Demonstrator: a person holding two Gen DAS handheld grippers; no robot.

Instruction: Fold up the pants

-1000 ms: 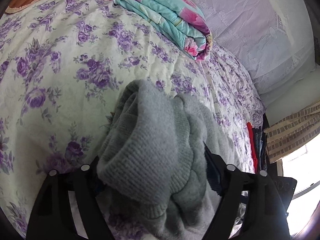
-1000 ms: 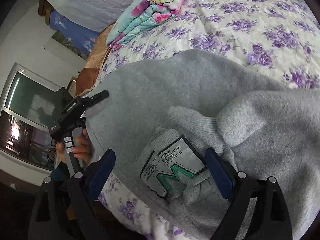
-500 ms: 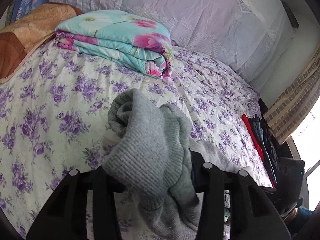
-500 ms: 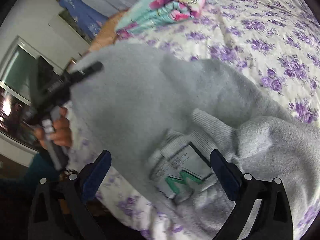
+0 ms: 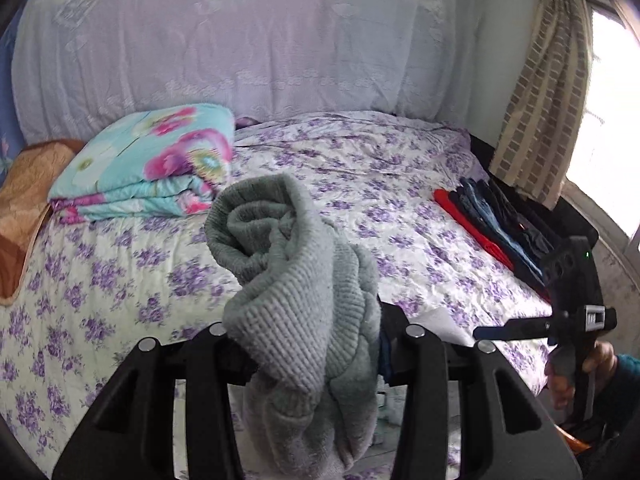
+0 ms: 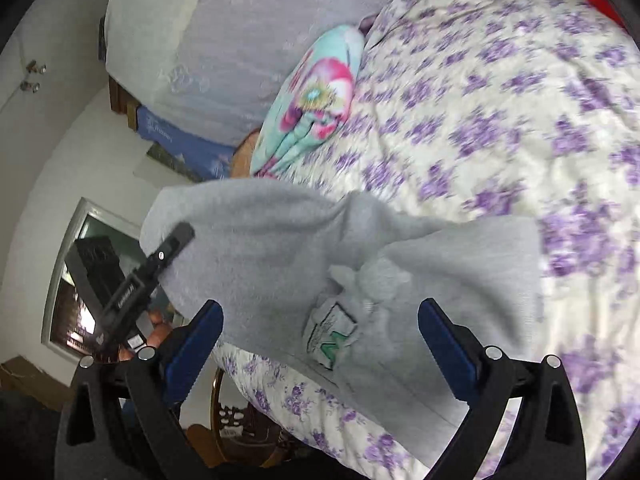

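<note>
While the left tool [image 5: 308,344] pinches a bunched, ribbed end of the grey pants [image 5: 288,280] between its jaws, the fabric stands up in a rolled knot above them and hangs slack below.

Item, right tool [image 6: 320,332]: jaws spread wide, nothing pressed between them; the pants' inner label [image 6: 332,336] lies just ahead in the gap, untouched as far as can be told.

Item, pants: one end lifted by the left tool, the rest draped in a broad grey sheet over the near edge of the bed [image 6: 520,120], part resting on the floral bedspread [image 5: 360,184].

Item, surroundings: a folded turquoise quilt [image 5: 148,164] toward the head of the bed, well apart from the pants; a row of folded dark and red garments [image 5: 492,224] along the far side; a checked curtain [image 5: 540,92] by the window; the person's hand [image 5: 568,376] on the right tool's handle.

Step in hand, by judgement: the garment is being lifted to straighten it, no fold yet laid.

Next move calls for: the right tool to close on the waistband near the label, so both ends can be drawn taut and laid flat on the bedspread.
</note>
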